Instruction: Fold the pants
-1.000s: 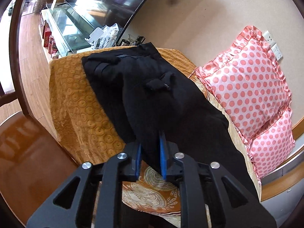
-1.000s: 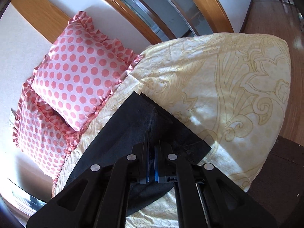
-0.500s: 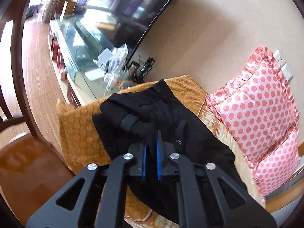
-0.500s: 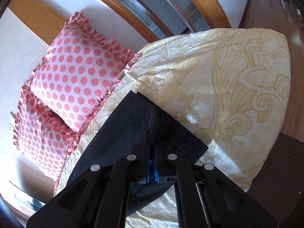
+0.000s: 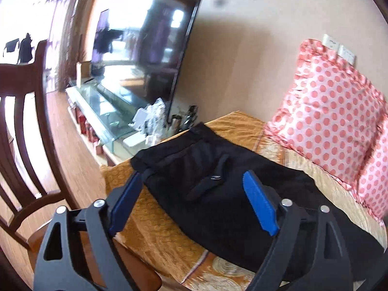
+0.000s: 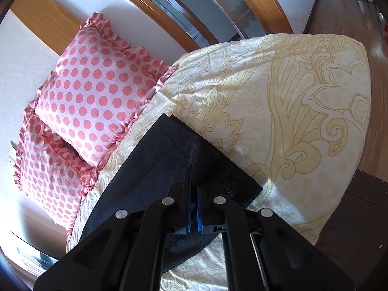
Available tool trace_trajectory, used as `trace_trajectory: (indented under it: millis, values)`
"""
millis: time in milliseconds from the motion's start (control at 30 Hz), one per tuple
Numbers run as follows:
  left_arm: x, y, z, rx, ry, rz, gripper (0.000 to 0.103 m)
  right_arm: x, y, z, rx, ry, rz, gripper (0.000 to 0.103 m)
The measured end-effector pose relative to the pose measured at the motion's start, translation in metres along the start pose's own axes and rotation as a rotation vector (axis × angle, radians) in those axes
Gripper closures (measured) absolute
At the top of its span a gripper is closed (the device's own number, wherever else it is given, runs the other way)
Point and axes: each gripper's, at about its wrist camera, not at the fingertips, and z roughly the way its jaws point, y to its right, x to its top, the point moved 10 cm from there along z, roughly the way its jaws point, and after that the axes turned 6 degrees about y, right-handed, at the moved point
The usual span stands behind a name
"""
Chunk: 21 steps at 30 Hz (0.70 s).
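Observation:
Black pants (image 5: 225, 194) lie along a bed with an orange-gold patterned cover (image 5: 150, 220). Their waist end, with a belt loop and pocket, faces the left wrist view. My left gripper (image 5: 191, 203) is open wide and empty, raised above the waist end, blue pads apart. In the right wrist view the leg hems (image 6: 184, 150) lie on the pale yellow part of the cover (image 6: 278, 111). My right gripper (image 6: 194, 194) is shut on the pants fabric near the hems, pinching a raised fold.
Two pink polka-dot pillows (image 5: 337, 121) (image 6: 97, 92) lean on the wall behind the pants. A TV (image 5: 145, 48) stands on a glass stand (image 5: 101, 111) with clutter beyond the bed's end. A dark wooden chair (image 5: 21, 145) stands left. Wooden floor surrounds the bed.
My left gripper let go of the pants, opened wide and lifted back from the waist end. The right gripper stayed shut on the hem end, almost still.

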Motion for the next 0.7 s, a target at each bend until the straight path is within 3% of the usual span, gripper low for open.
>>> trace_trajectory:
  millis: [133, 233, 467, 533, 633, 667, 700]
  values:
    - [-0.027, 0.072, -0.006, -0.21, -0.082, 0.139, 0.011, 0.006, -0.005, -0.021, 0.025, 0.051, 0.007, 0.1]
    - [-0.06, 0.11, -0.001, -0.32, -0.176, 0.194, 0.011, 0.002, -0.001, -0.032, -0.011, 0.067, -0.037, 0.1]
    - [-0.111, 0.141, 0.016, -0.403, -0.301, 0.237, 0.011, -0.012, 0.014, -0.02, -0.055, 0.019, -0.049, 0.099]
    - [-0.118, 0.139, 0.019, -0.401, -0.311, 0.237, 0.011, -0.012, 0.013, -0.024, -0.069, 0.016, -0.076, 0.091]
    - [-0.123, 0.136, 0.021, -0.403, -0.307, 0.24, 0.011, -0.007, 0.012, -0.036, -0.134, 0.043, -0.122, 0.069]
    - [-0.123, 0.136, 0.021, -0.402, -0.297, 0.247, 0.011, -0.003, 0.014, -0.043, -0.192, 0.072, -0.149, 0.035]
    - [-0.124, 0.136, 0.02, -0.403, -0.287, 0.26, 0.01, 0.003, 0.012, -0.052, -0.238, 0.12, -0.18, 0.007]
